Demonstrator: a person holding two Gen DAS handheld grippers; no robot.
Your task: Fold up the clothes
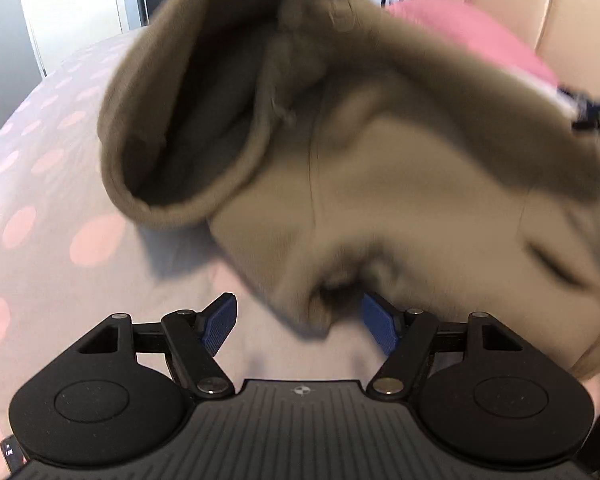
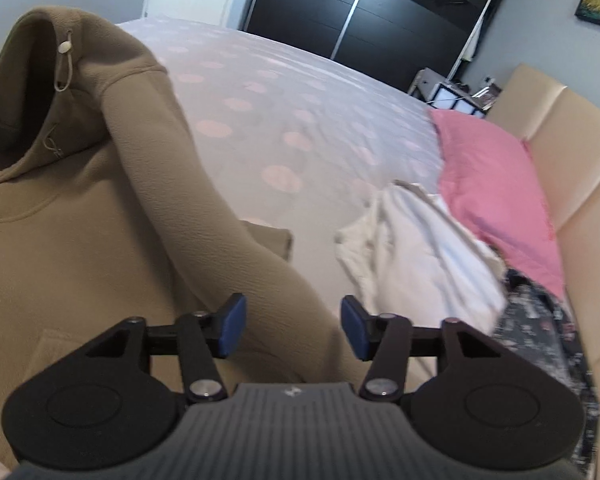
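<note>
While the tan hoodie (image 2: 72, 248) lies spread on the bed (image 2: 268, 92) with neither gripper clamped on it, the likeliest slip, to my eye, is a bad pinch. The left gripper (image 1: 298, 324) has its blue pads standing wide apart, with a bunched lump of fleece just between and ahead of them; that view is blurred, so I cannot tell whether cloth touches a pad. If it closes on that lump it may catch several layers at once and drag the body crooked, or take only a thin fold that slides out. The right gripper (image 2: 290, 328) is also spread, its pads either side of the sleeve (image 2: 188, 184) but not pressing it. A thick, springy fleece like this will probably hump up at a crease instead of lying flat, and the hood (image 2: 24, 92), standing up and gaping open, could flop the wrong way once the garment is lifted. The drawcord (image 2: 63, 64) with its pale toggle hangs at the hood's rim and might snag a finger.

As for looks, the hoodie is soft, matte, khaki-tan, with a small stitched mark below the hood opening and what seems a front pocket edge low down. Its sleeve runs diagonally across the chest toward the near edge of the bed.

Beyond it the spotted cover stretches away. A white garment (image 2: 415, 256) lies crumpled toward the headboard (image 2: 559, 152) end, beside a pink pillow (image 2: 495, 184), with a dark patterned cloth (image 2: 539, 320) just below that.
</note>
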